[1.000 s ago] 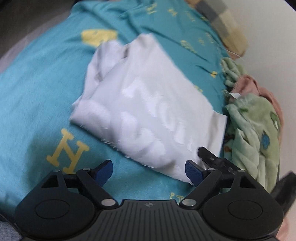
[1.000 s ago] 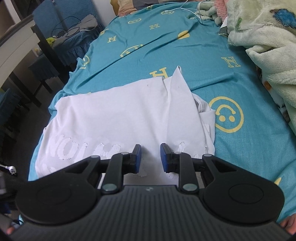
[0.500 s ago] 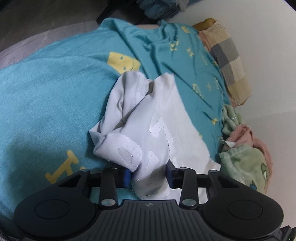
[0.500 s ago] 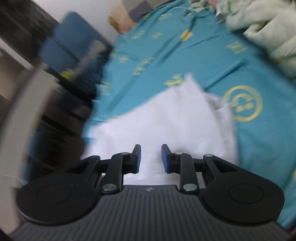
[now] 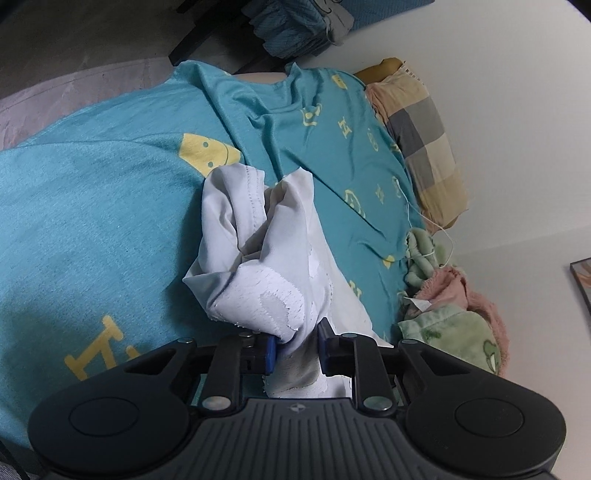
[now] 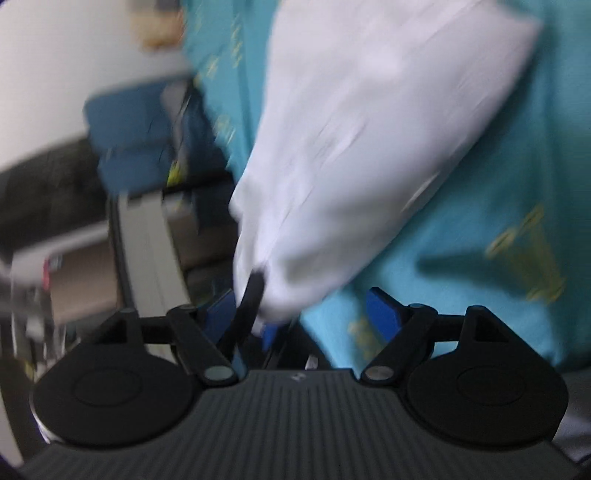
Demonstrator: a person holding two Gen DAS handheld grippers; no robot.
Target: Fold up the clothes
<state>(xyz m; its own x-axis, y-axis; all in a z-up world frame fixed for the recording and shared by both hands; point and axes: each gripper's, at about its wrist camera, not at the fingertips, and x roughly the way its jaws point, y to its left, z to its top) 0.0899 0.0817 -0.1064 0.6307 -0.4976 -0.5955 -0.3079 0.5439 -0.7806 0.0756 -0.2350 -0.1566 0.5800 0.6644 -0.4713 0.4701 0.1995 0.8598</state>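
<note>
Left gripper (image 5: 295, 347): jaws narrow, pinched on a bunched edge of the white T-shirt (image 5: 266, 258). Cloth is raised off the teal bedsheet (image 5: 92, 229) at the gripper and trails away toward 12 o'clock, ending by a yellow smiley print (image 5: 207, 151). Cracked white lettering shows on the gathered fold near the pads.

Right gripper (image 6: 304, 314): jaws wide, nothing between them. Heavy motion blur in the right wrist view. The shirt (image 6: 369, 129) fills it from 12 to 2 o'clock, its low corner hanging down to just above the fingers. A dark curved bar, likely a finger of the other gripper, crosses at 11 o'clock from the jaw gap; cannot confirm.

Other stuff: plaid pillow (image 5: 421, 133) at 2 o'clock against the wall, green plush blanket (image 5: 454, 332) with a pink one at 3–4 o'clock, blue chair cover (image 5: 295, 33) at 12 o'clock off the bed.

Handling judgement: light, limp knit, no stiffness, so it sags and collapses wherever unsupported. A single pinch gathers it into a wad, as seen. The printed area looks a bit stiffer and grippier than plain cloth. Thin layers can slip out of a shallow pinch. Best hold is hem or seam corners, one per gripper, well apart, to keep an edge taut. The free low corner is the obvious spot for the right one.
</note>
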